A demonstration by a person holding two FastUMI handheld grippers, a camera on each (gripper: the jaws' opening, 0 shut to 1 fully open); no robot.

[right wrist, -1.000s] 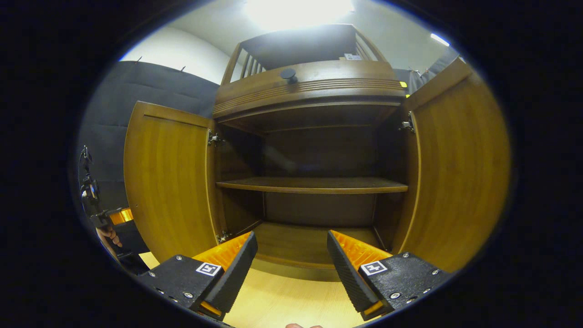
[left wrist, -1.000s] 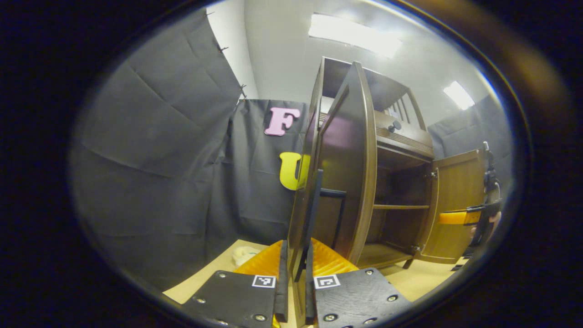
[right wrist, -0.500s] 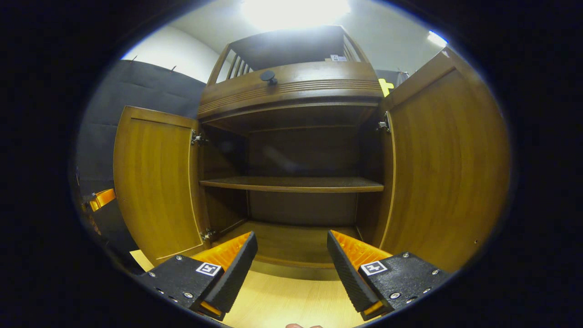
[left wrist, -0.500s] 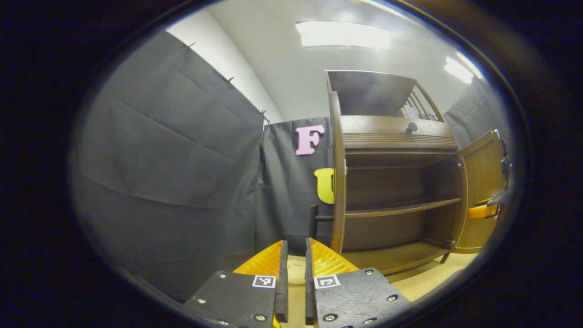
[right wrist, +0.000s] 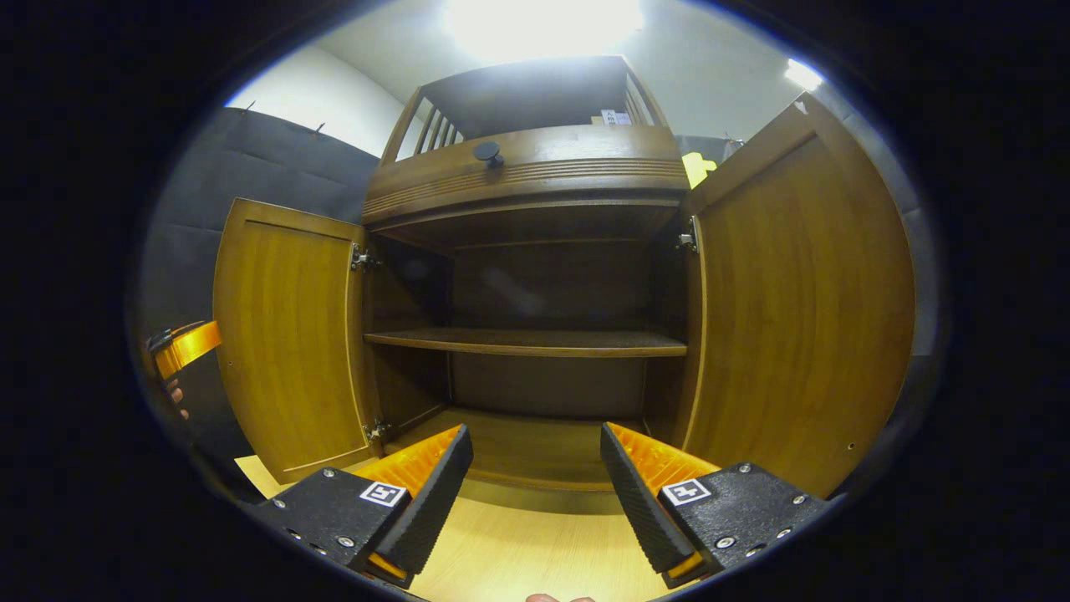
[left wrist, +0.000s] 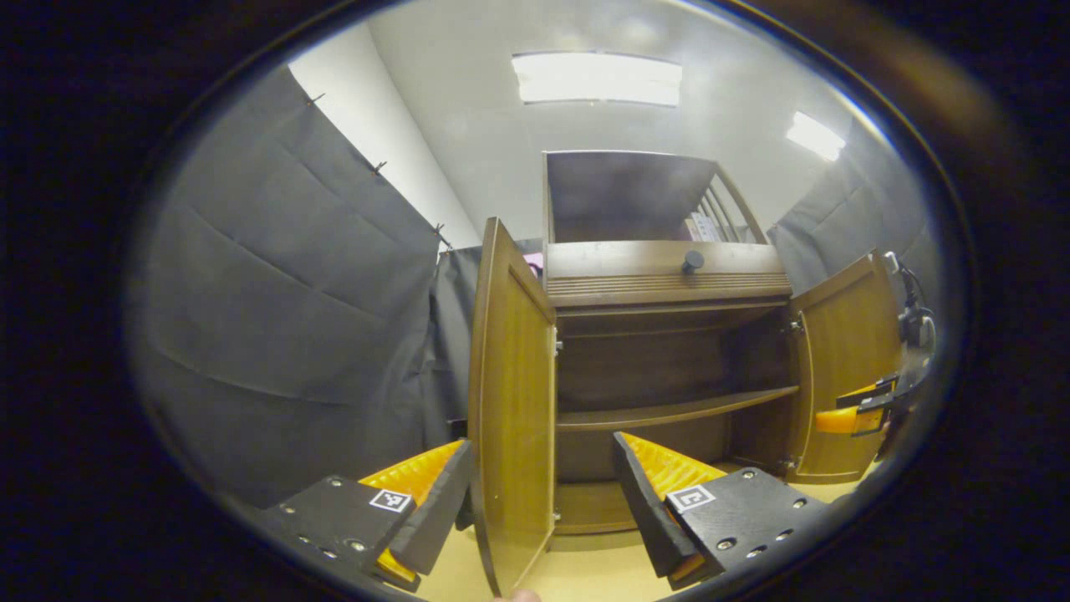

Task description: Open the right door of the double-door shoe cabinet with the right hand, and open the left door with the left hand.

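Shoe cabinet stands on wooden floor, both doors swung out. Left claw wide, straddling left door edge, no grip visible. Right claw wide, empty, facing shelf; right door beside it. Risk: left claw drifting sideways knocks door back toward closing; withdrawing crooked catches finger on door edge.

The left gripper has its two fingers spread wide apart and grips nothing, the right gripper also has its fingers spread wide and grips nothing, and a small part of the hand that holds the left gripper shows behind it.
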